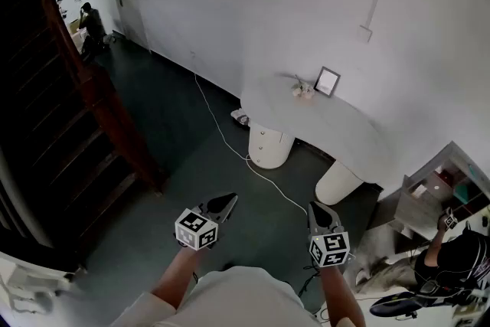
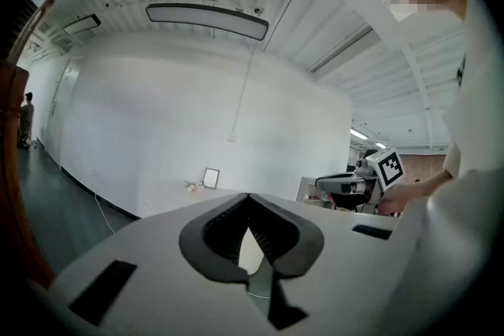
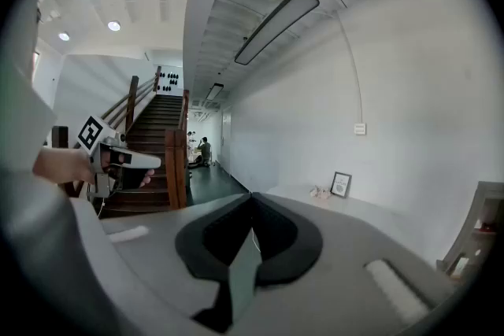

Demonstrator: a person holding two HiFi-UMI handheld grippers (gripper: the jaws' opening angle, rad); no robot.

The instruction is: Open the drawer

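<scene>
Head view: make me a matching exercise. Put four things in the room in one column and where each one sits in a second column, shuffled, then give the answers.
Things
1. picture frame
2. white cable
3. wooden staircase
4. drawer unit

Places
A. under the white table
B. along the view's left edge
C. standing on the table top
D. lying across the dark floor

Pairs: 1-C, 2-D, 3-B, 4-A
</scene>
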